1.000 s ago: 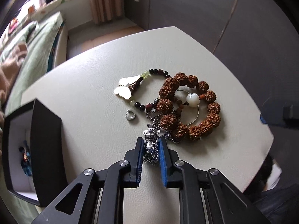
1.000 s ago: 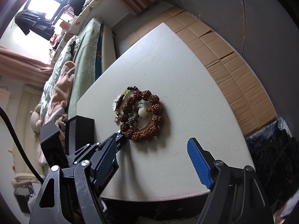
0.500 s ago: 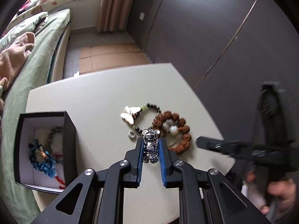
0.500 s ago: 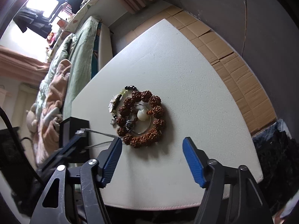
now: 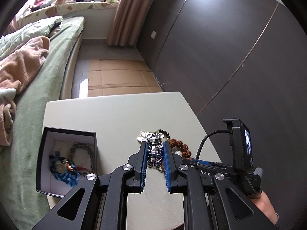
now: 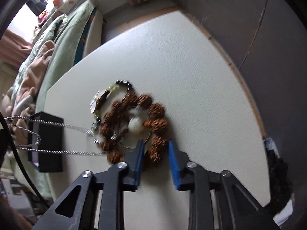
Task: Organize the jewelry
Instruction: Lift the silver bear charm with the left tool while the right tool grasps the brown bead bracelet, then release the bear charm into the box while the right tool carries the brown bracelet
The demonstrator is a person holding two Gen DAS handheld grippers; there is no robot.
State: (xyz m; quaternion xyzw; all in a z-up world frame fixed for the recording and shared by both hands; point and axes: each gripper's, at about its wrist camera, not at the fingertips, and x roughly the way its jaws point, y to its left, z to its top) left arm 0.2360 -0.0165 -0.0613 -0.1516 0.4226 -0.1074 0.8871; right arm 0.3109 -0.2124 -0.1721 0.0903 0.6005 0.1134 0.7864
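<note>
Lifted since a second ago, the left gripper has its jaws clenched on the bear pendant, chain trailing taut to the pile; the right gripper, jaws released, straddles the bracelet on the table; pin the beads, then draw slowly toward the box.

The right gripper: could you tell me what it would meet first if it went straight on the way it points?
The right gripper would meet the brown bead bracelet at once; one bead already sits between its open fingers, though depth is unclear.
</note>
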